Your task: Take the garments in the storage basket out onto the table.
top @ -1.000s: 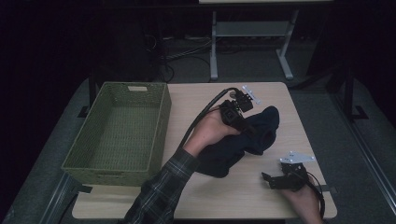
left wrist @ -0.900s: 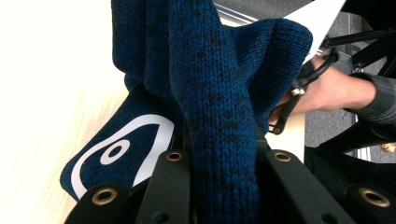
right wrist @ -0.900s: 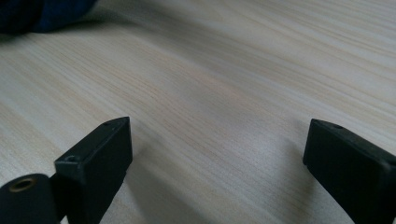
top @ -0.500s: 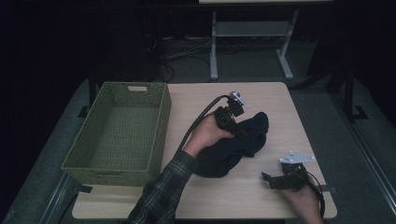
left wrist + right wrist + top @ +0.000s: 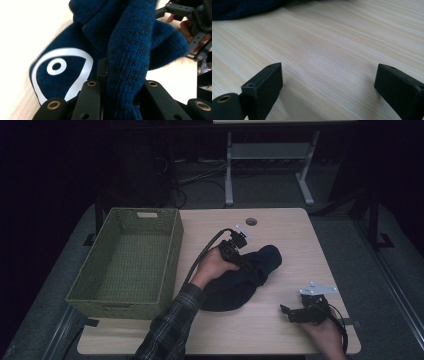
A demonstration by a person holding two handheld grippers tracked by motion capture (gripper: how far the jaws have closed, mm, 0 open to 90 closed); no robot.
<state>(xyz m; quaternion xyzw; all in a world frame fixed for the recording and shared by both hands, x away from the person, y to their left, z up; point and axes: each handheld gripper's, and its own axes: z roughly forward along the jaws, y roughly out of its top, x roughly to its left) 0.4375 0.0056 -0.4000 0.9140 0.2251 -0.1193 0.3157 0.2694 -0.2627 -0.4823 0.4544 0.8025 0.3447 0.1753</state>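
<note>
A dark blue knit garment [image 5: 235, 285] with a white logo [image 5: 60, 70] lies bunched in the middle of the wooden table [image 5: 300, 245]. My left gripper [image 5: 245, 261] rests low on the garment's upper part. In the left gripper view its jaws are shut on a thick fold of the knit [image 5: 127, 75]. My right gripper [image 5: 292, 312] sits near the table's front right, held by a hand. It stands open over bare wood [image 5: 328, 82], apart from the garment's edge [image 5: 237, 10].
A green woven basket [image 5: 172, 252] with nothing in it stands at the table's left side, close to the garment. A small round cable hole [image 5: 251, 221] sits near the far edge. Beyond the table are a metal stand and cables on the floor.
My left gripper has come down and to the left with the fold in its jaws. The lifted part of the garment has sunk onto the table. The right gripper has not moved.
</note>
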